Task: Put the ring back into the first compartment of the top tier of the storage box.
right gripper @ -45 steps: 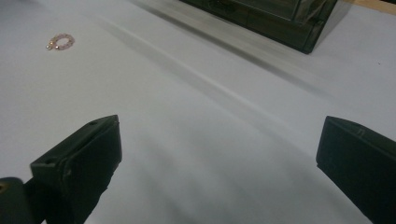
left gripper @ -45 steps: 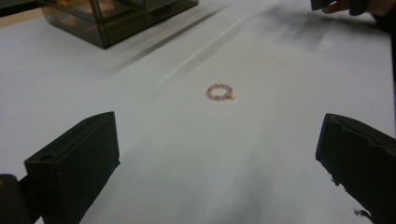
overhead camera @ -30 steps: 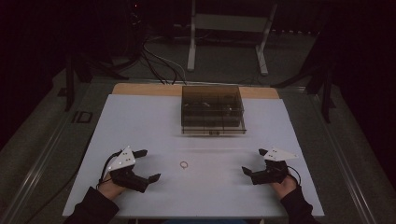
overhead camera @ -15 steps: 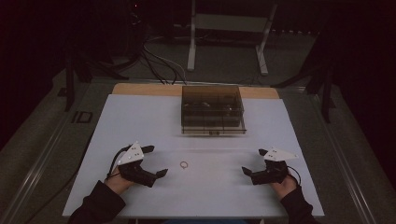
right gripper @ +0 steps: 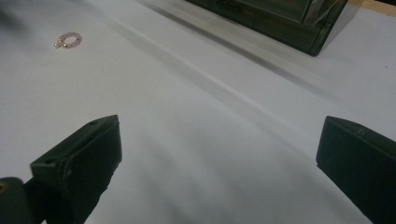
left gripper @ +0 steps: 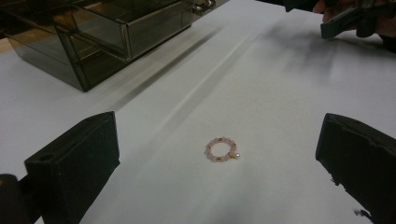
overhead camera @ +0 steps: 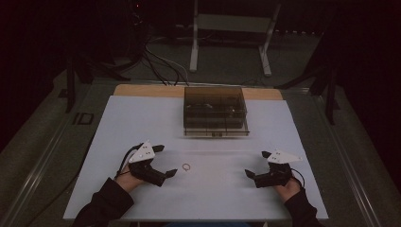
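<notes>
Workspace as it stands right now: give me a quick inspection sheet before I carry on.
Surface: white table top, bare around the work; a wooden strip shows along its far edge.
Job's things: small pink bead ring lying flat on the table, untouched. Smoky clear drawer box at the far centre; contents too dark to tell.
Clutter: nothing seen.
Grippers: left hand-held gripper open, aimed at the ring, which lies ahead between its jaws. Right hand-held gripper open, holding nothing, apart from the ring.
Cables: one trails from each gripper; a bundle lies on the floor beyond the table.
Surroundings: dark room, a white metal stand behind the table.
</notes>
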Action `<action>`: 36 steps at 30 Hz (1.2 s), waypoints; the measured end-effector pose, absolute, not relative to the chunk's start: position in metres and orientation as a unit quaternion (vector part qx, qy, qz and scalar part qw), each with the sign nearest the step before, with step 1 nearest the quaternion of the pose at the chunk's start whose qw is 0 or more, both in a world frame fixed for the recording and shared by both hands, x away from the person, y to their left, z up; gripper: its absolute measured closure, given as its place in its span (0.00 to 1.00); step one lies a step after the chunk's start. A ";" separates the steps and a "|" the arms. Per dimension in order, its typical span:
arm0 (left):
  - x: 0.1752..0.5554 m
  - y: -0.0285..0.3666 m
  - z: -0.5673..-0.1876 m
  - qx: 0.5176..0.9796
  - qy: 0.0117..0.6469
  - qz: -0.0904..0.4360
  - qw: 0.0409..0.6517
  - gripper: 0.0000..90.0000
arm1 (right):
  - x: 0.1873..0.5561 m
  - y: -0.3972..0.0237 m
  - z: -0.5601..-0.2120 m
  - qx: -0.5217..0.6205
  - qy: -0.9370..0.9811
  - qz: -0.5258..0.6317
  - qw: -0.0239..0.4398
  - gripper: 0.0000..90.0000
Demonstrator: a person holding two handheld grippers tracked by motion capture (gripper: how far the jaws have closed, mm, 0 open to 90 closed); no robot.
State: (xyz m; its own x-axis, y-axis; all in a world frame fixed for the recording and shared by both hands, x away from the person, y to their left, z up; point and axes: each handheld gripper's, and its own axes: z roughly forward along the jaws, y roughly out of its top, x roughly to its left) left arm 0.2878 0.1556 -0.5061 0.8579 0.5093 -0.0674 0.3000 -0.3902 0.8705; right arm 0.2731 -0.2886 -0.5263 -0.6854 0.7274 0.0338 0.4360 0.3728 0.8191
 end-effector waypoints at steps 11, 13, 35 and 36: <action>0.299 0.144 -0.509 0.829 0.242 0.097 0.494 0.01 | 0.273 -0.289 -0.526 0.360 0.810 0.431 0.169 0.00; 0.302 0.139 -0.510 0.832 0.240 0.095 0.491 0.01 | 0.273 -0.290 -0.526 0.359 0.811 0.431 0.169 0.00; 0.322 0.117 -0.520 0.836 0.249 0.091 0.481 0.01 | 0.273 -0.290 -0.527 0.361 0.811 0.430 0.166 0.00; 0.323 0.117 -0.521 0.835 0.252 0.088 0.481 0.01 | 0.273 -0.290 -0.526 0.361 0.811 0.430 0.166 0.00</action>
